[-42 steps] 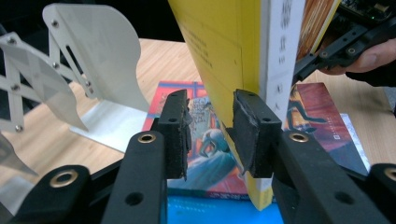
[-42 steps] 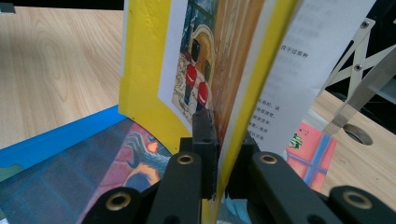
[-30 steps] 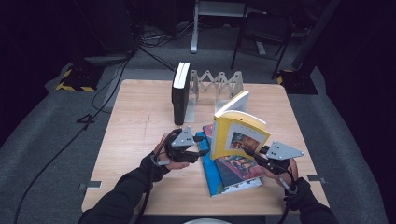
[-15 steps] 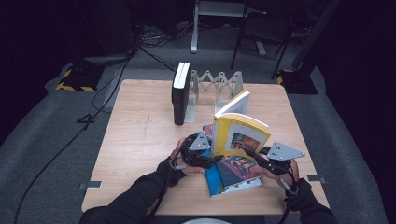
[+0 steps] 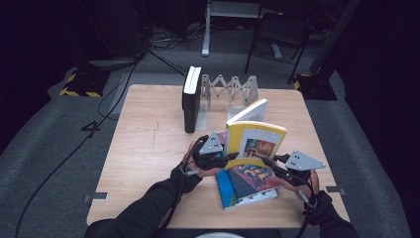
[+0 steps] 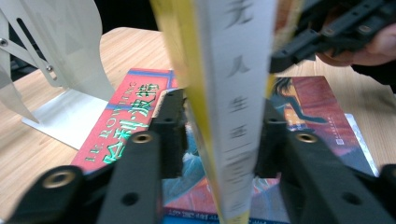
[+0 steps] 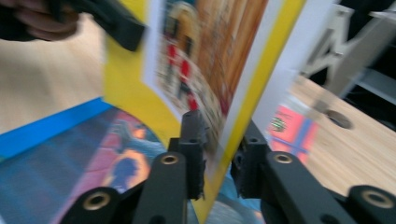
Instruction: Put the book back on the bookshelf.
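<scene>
A yellow book stands upright on a pile of flat books near the table's front. My left gripper is at its spine. In the left gripper view the jaws have just been closing and both pads press the white-and-yellow spine. My right gripper is at the book's lower right corner. In the right gripper view its jaws have just been opening, and the yellow front cover passes between them with the pads slightly off it.
A black book stands upright in a white accordion rack at the back of the wooden table. A red book and a blue-edged one lie flat under the yellow book.
My left gripper moved right to the yellow book's spine and closed on it. The right hand stayed in place while its jaws loosened on the cover.
</scene>
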`<state>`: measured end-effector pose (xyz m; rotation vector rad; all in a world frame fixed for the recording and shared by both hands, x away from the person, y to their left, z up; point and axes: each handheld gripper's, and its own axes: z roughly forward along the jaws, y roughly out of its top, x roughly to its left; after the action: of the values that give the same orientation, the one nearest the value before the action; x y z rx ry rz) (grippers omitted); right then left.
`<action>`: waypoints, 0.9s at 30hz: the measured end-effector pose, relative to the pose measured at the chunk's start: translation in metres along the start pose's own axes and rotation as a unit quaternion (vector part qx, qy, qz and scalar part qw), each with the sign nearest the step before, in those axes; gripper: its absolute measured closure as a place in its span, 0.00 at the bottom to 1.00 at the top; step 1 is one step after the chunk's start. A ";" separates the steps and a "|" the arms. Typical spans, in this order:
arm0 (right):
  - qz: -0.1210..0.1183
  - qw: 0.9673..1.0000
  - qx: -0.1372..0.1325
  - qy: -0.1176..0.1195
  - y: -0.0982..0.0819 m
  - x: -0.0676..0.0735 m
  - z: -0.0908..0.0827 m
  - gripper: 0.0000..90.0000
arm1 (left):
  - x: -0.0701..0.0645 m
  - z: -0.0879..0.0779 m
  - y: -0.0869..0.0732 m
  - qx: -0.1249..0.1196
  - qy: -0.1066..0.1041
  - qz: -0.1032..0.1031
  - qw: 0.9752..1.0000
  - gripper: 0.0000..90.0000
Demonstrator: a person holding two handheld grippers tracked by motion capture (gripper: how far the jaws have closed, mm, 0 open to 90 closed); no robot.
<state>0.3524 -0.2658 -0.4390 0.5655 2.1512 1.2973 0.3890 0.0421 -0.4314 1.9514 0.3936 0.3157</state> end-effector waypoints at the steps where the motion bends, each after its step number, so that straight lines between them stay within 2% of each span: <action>1: 0.007 1.000 -0.001 -0.008 -0.001 -0.003 -0.001 0.80 | 0.001 -0.001 0.000 0.002 -0.004 0.000 1.000 0.79; 4: 0.019 0.999 -0.003 -0.032 -0.001 -0.007 -0.003 0.72 | -0.001 -0.003 0.000 0.005 -0.009 0.011 1.000 0.82; 7: 0.024 0.997 -0.004 -0.069 0.001 -0.009 -0.003 0.63 | -0.006 -0.004 0.000 0.010 -0.013 0.015 1.000 0.83; 9: 0.030 0.996 -0.005 -0.083 0.003 -0.010 -0.004 0.54 | -0.009 -0.007 0.001 0.017 -0.011 0.020 1.000 0.83; 11: 0.031 0.996 -0.004 -0.089 0.004 -0.010 -0.003 0.51 | -0.011 -0.009 0.001 0.022 -0.009 0.022 0.999 0.83; 12: 0.037 0.996 -0.005 -0.086 0.006 -0.011 -0.003 0.49 | -0.011 -0.011 0.000 0.024 -0.010 0.023 0.999 0.83; 15: 0.033 0.996 -0.016 -0.080 0.013 -0.009 -0.001 0.45 | -0.008 -0.018 -0.003 0.023 -0.015 0.015 1.000 0.83; 19: 0.032 0.997 -0.041 -0.056 0.021 -0.007 0.004 0.44 | -0.006 -0.026 -0.007 0.026 -0.018 0.016 0.999 0.83; 22: 0.029 0.998 -0.042 -0.042 0.026 -0.006 0.009 0.44 | -0.005 -0.031 -0.009 0.028 -0.019 0.016 0.999 0.82; 24: 0.025 0.999 -0.039 -0.019 0.030 -0.002 0.017 0.44 | -0.004 -0.031 -0.009 0.028 -0.023 0.016 0.999 0.82; 27: 0.013 0.999 -0.035 0.005 0.031 0.005 0.027 0.45 | -0.006 -0.029 -0.008 0.011 -0.024 0.015 1.000 0.81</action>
<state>0.3683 -0.2319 -0.4226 0.5604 2.1053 1.3855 0.3708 0.0666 -0.4271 1.9836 0.3377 0.2855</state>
